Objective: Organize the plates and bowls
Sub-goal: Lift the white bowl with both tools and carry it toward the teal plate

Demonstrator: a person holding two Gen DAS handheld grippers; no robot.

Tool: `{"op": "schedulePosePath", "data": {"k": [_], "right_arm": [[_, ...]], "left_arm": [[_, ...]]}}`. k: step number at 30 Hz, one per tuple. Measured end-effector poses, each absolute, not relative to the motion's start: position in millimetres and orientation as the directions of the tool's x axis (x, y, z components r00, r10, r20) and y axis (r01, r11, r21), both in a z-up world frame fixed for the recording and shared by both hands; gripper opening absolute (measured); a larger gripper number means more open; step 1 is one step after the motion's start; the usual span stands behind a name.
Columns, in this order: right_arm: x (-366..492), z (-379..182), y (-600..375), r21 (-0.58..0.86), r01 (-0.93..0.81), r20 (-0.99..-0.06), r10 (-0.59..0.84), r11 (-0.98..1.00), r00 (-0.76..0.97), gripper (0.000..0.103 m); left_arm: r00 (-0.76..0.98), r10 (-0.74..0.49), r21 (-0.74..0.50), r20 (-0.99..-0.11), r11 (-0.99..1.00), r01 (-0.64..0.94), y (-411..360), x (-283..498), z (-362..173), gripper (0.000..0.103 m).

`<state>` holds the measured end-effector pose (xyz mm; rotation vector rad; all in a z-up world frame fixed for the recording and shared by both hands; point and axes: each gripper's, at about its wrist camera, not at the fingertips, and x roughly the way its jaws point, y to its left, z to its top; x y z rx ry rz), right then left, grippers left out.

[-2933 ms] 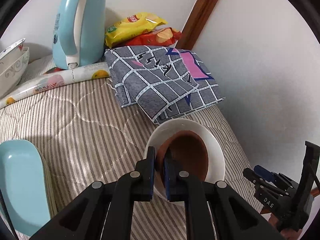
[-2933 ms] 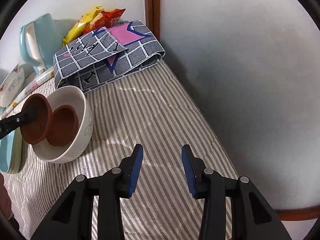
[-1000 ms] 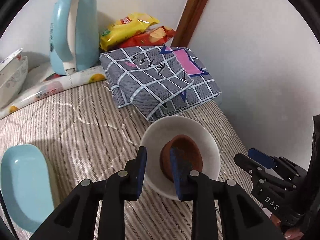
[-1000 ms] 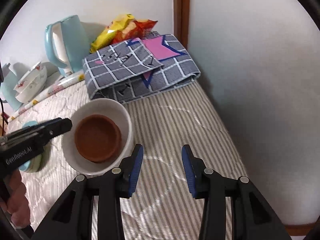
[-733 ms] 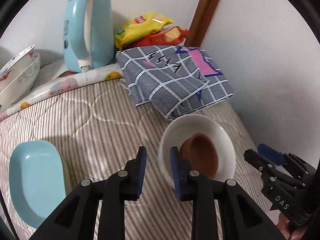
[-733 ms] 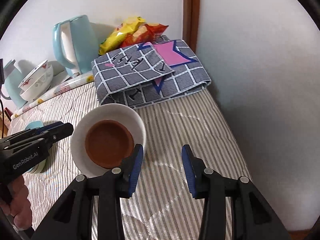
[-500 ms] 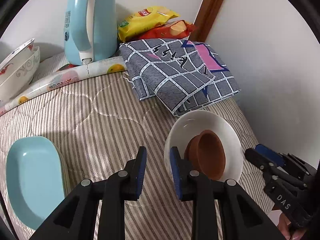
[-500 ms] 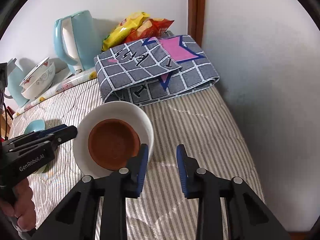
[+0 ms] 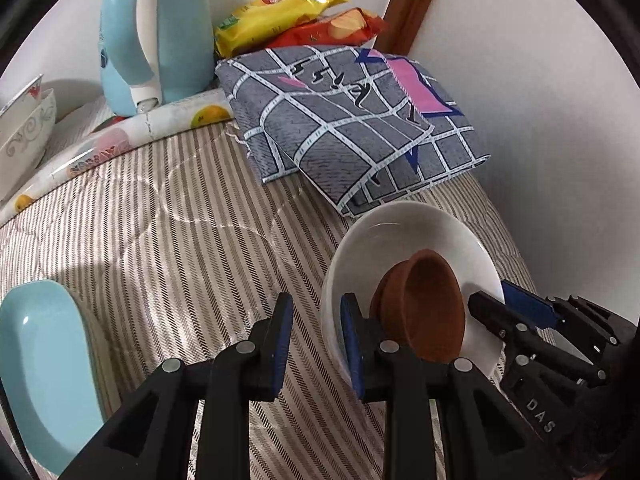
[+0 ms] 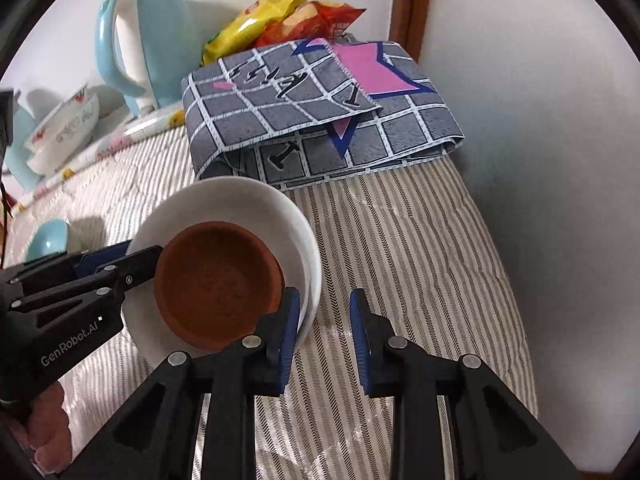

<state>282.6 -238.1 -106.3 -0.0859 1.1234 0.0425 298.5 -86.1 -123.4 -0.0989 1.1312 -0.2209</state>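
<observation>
The white bowl (image 10: pixel 256 208), with the brown dish (image 10: pixel 218 288) inside, sits on the striped cover between both tools. The right gripper (image 10: pixel 323 340) has just been narrowing its jaws, and its left finger sits inside the bowl's near rim with the wall seemingly in the gap, unpinched. The left gripper (image 9: pixel 316 344) stands beside the opposite rim, its narrow gap empty

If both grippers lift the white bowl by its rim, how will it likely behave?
The white bowl looks glazed, so probably slippery and breakable. The brown dishes sit loose and already tilted inside it, so they would likely slide as it tips. The stack probably makes it heavier.
</observation>
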Motion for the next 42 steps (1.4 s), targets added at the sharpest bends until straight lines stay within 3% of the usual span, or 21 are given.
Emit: {"op": "schedulePosePath", "data": {"k": [14,16,21,28,32,38,42], "right_arm": [[295.5,-121.1,-240.6,-0.014,-0.052,-0.920,0.008,0.999,0.391,0.025],[296.2,-121.4,-244.5,-0.002,-0.045,-0.921,0.016,0.999,0.389,0.029],[297.8,-123.0,-252.2,0.027,-0.029,-0.921,0.036,0.999,0.387,0.034],[294.3,-121.1,-256.5,0.032,-0.030,-0.917,0.041,0.999,0.398,0.036],[290.7,-119.4,-256.0,0.025,-0.041,-0.911,0.040,0.999,0.410,0.035],[288.3,-117.1,-244.7,0.021,-0.077,-0.904,0.052,0.997,0.424,0.015],[287.0,-116.1,-241.0,0.016,-0.086,-0.901,0.052,0.996,0.431,0.010]], "left_arm": [[0.378,-0.236,-0.212,-0.895,0.972,0.105,-87.7,306.8,-143.1,0.034],[0.374,-0.228,-0.207,-0.899,0.974,0.095,-86.8,307.4,-145.8,0.039],[0.382,-0.261,-0.259,-0.886,0.964,0.058,-81.7,306.9,-151.7,0.041],[0.420,-0.257,-0.267,-0.870,0.963,0.037,-79.2,303.7,-152.3,0.038],[0.419,-0.267,-0.260,-0.868,0.963,0.076,-84.6,304.1,-150.3,0.030],[0.418,-0.251,-0.219,-0.873,0.968,0.122,-100.6,303.4,-148.1,0.014],[0.427,-0.238,-0.201,-0.872,0.971,0.132,-102.1,300.5,-147.8,0.013]]}}
